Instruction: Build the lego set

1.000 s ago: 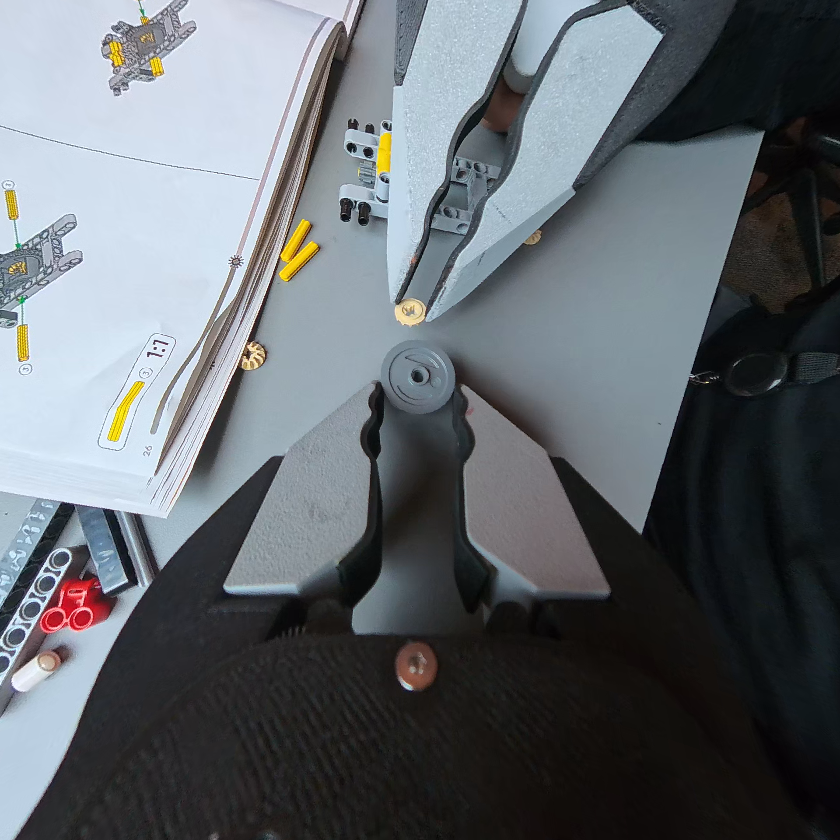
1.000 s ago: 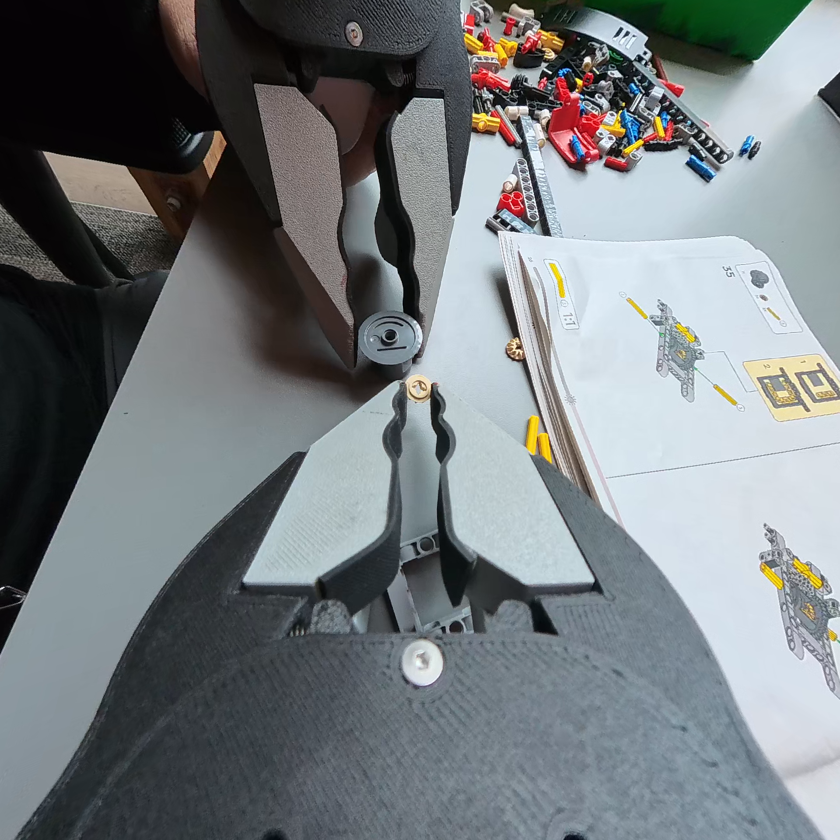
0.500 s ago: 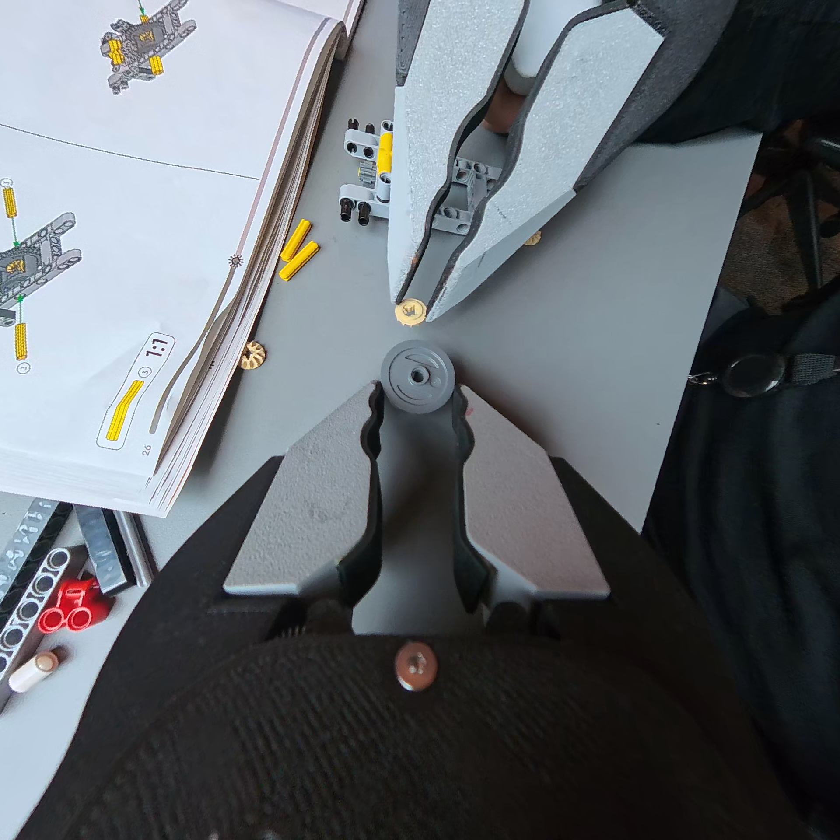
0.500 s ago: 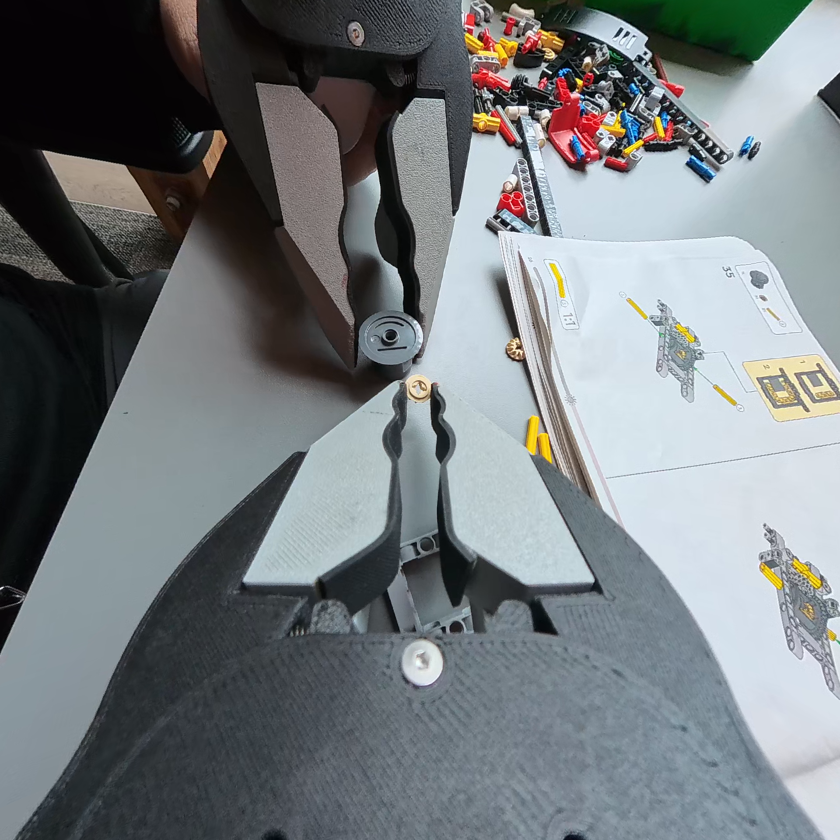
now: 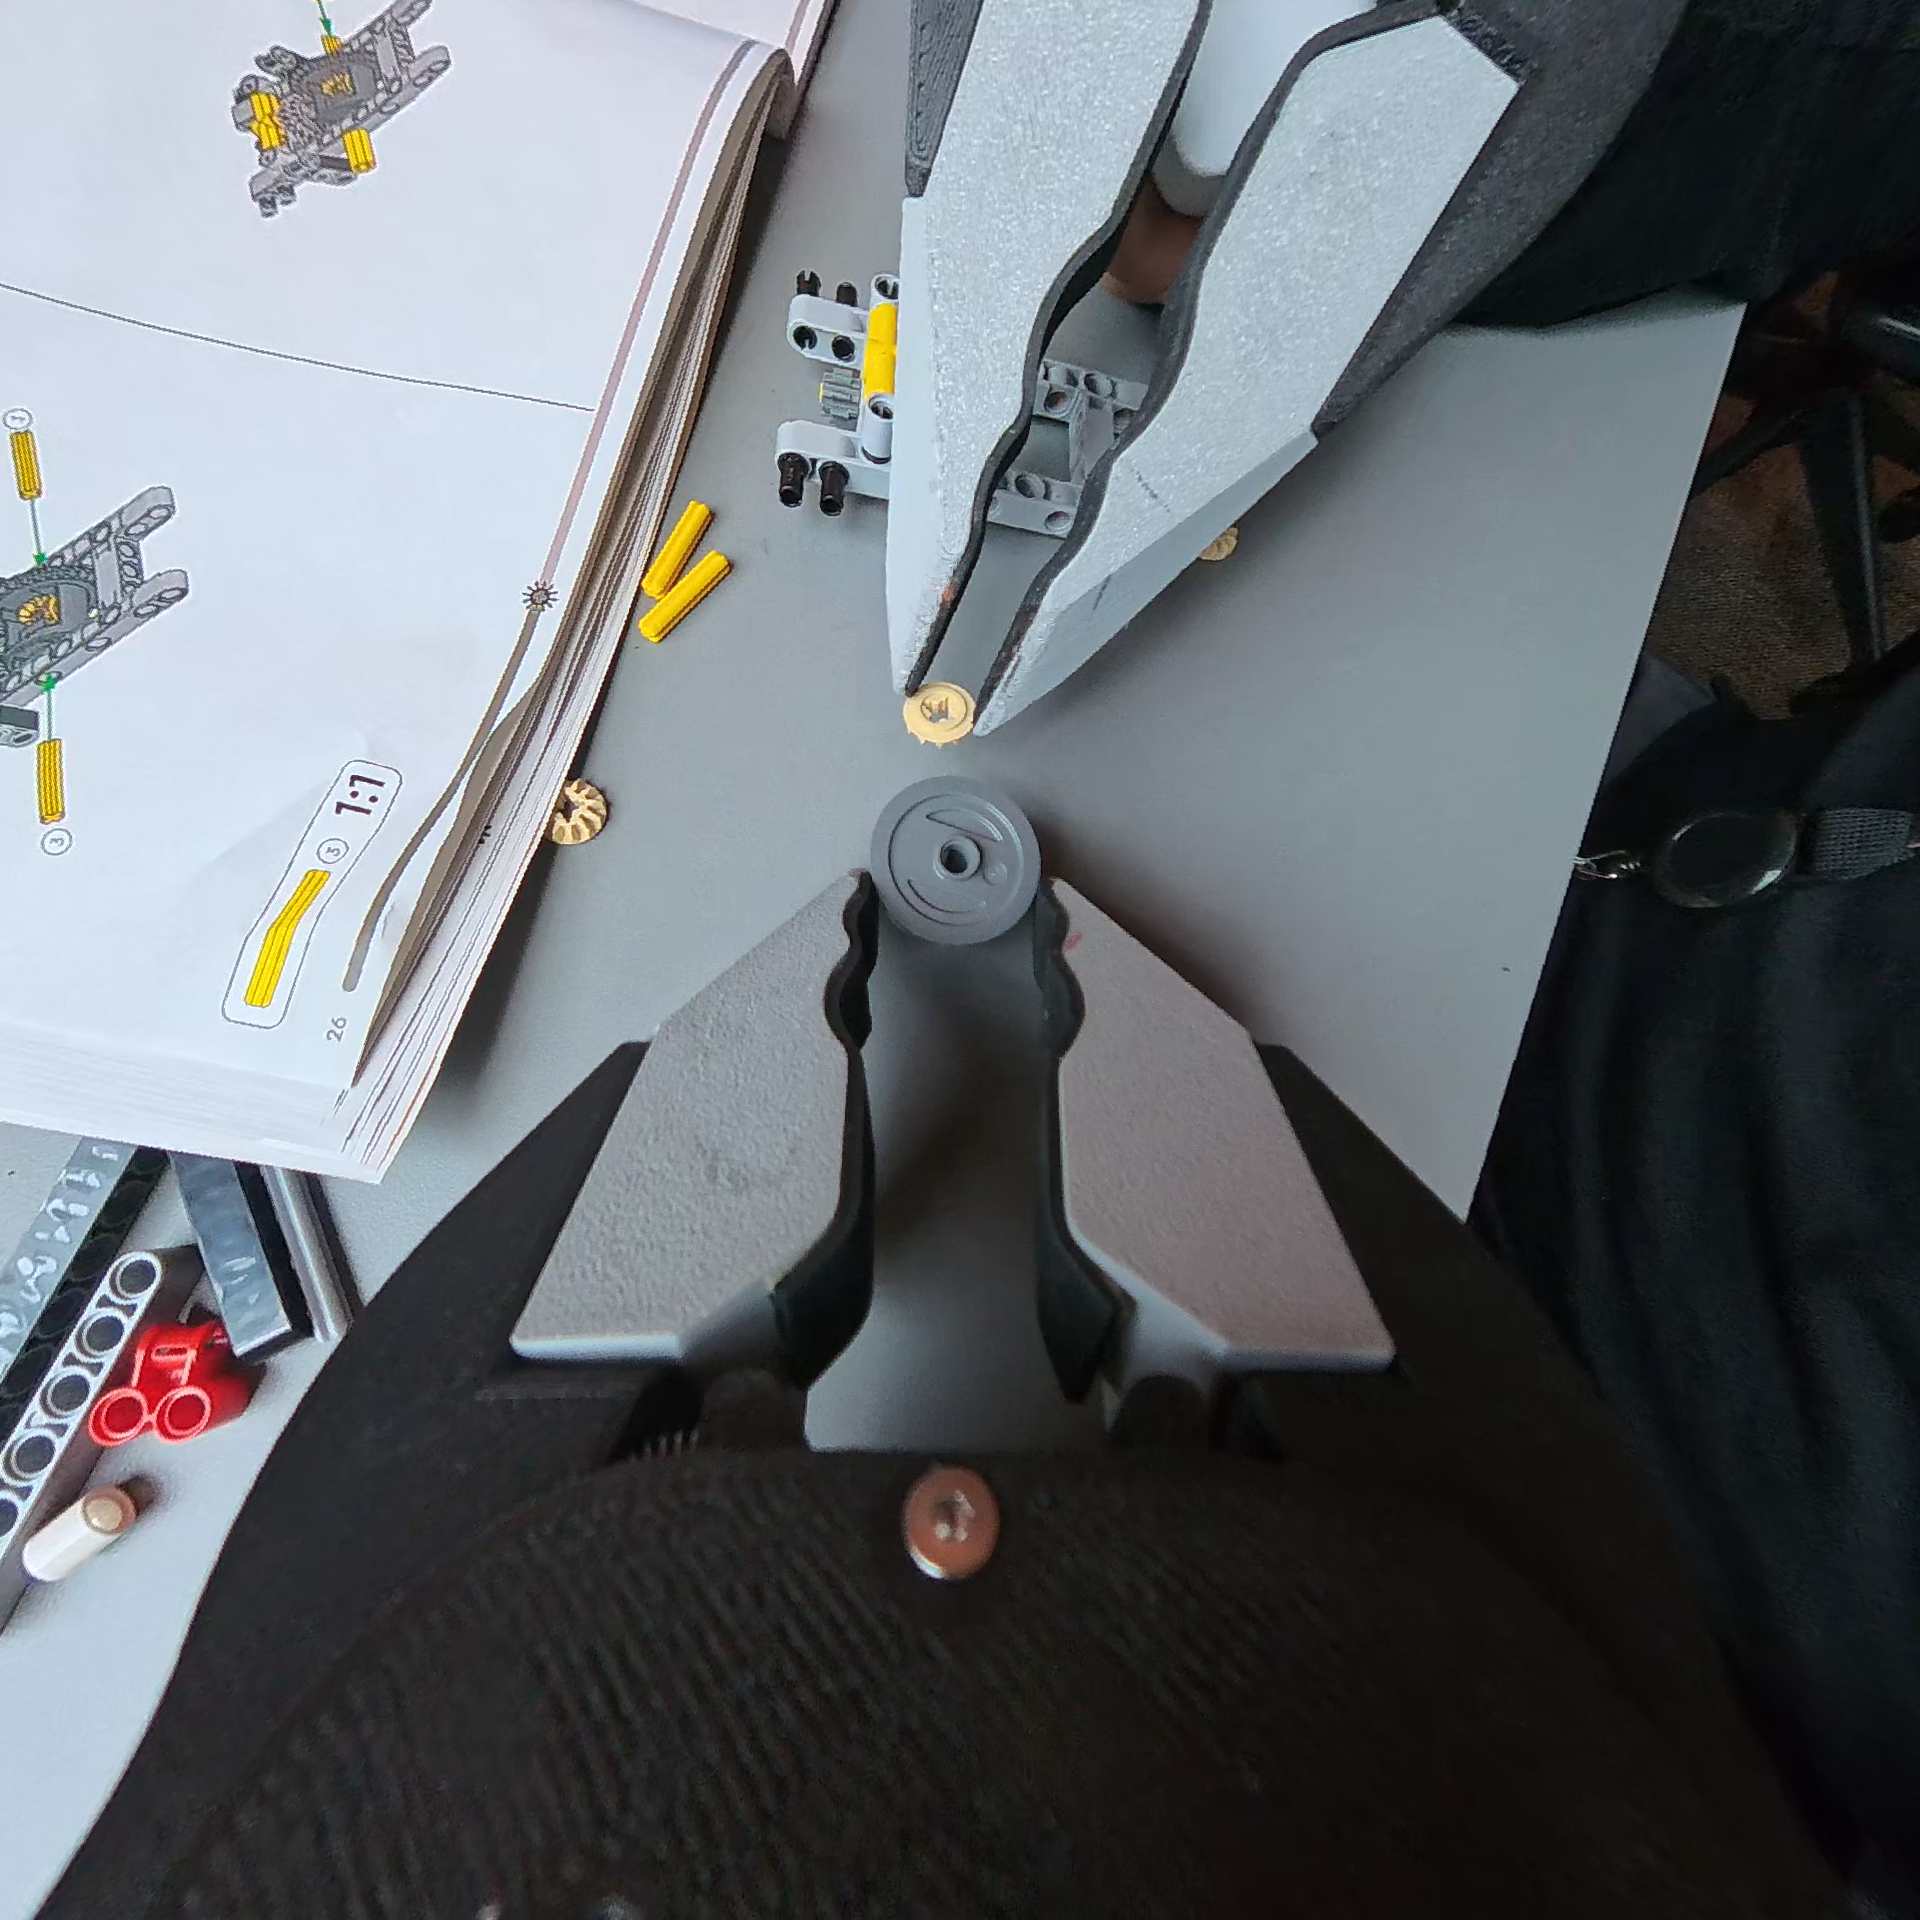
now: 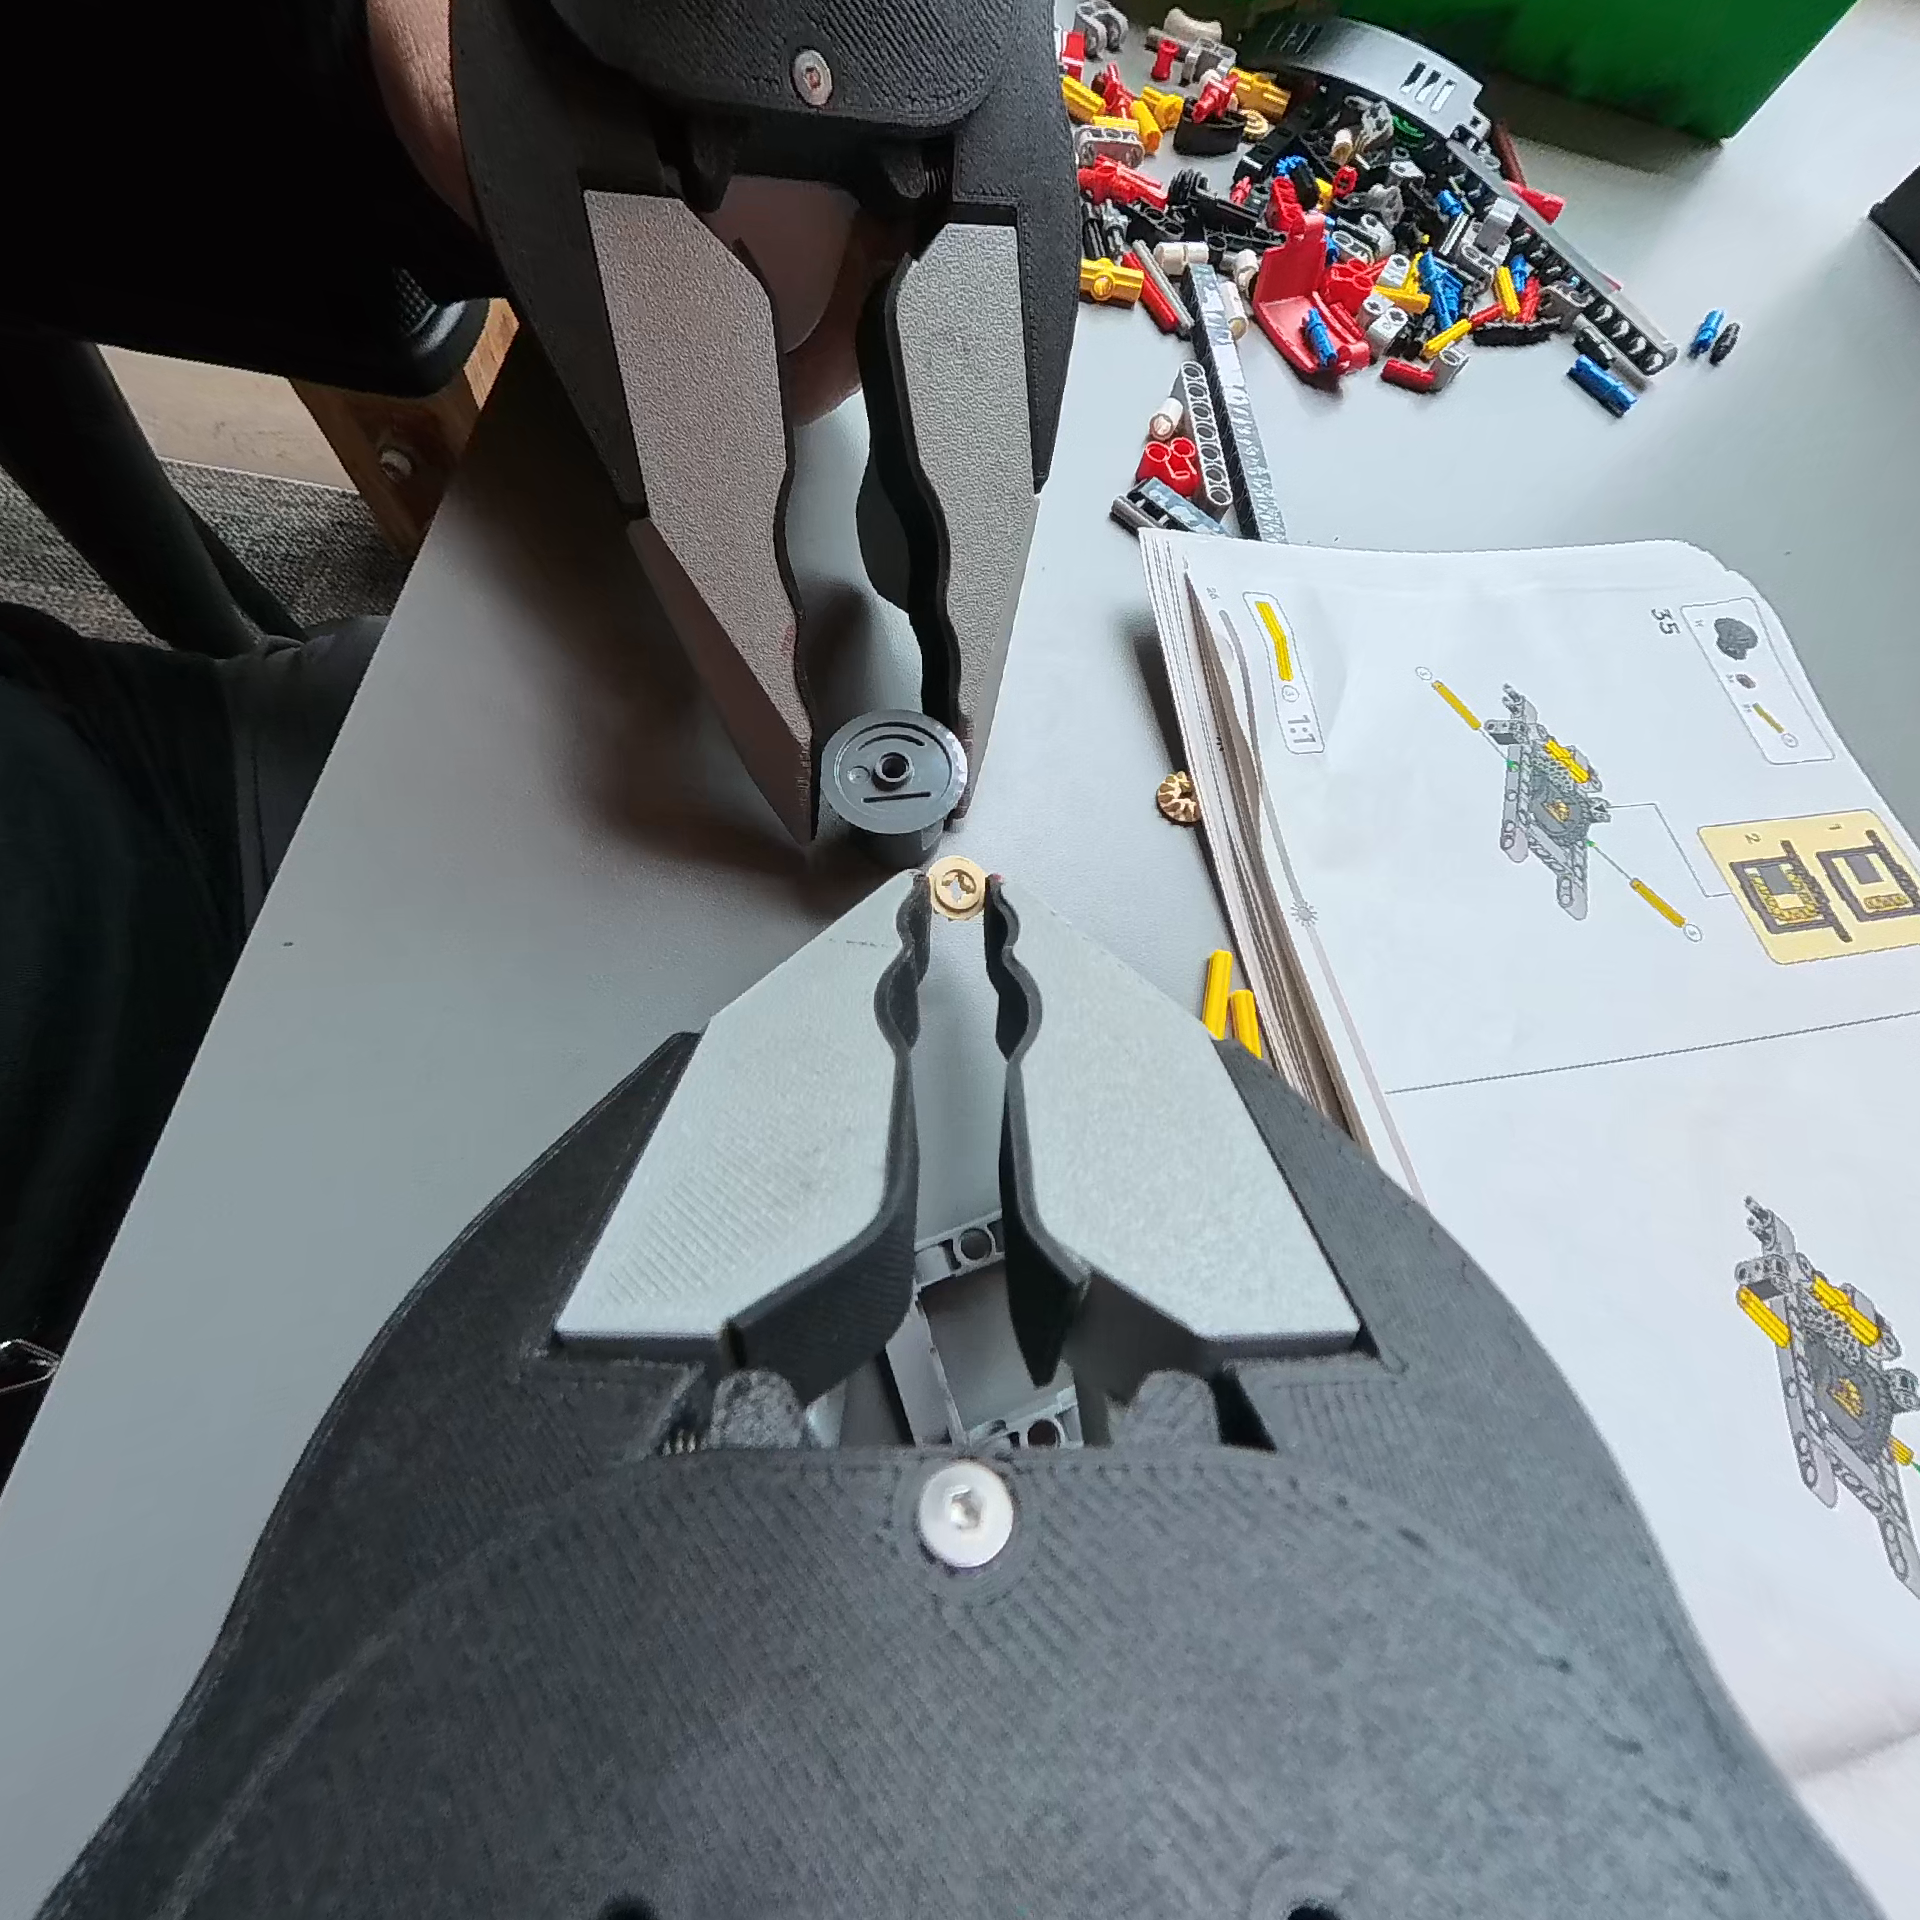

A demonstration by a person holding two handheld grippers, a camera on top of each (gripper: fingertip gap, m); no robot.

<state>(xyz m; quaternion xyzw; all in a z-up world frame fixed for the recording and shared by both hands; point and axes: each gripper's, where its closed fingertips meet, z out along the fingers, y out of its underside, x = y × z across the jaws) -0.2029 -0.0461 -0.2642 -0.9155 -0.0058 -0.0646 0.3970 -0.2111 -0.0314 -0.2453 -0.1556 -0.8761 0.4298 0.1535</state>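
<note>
Grey counter [image 5: 1299, 831]: left tongs [image 5: 956, 894] pinch a round dark-grey plastic disc [image 5: 955, 859]; facing them, right tongs [image 6: 958, 883] pinch a small tan plastic gear [image 6: 957, 888].

We're looking at a matte grey table [image 6: 436, 935], daylight falling evenly across it, with soft shadows. Its edge is running along the left in the right wrist view, where we're seeing grey carpet [image 6: 208, 520] below and a wooden furniture leg [image 6: 416, 416] with a bolt. A green bin [image 6: 1621, 62] is sitting at the far end. In the left wrist view, patterned brown flooring [image 5: 1766, 561] is showing past the table corner.
</note>
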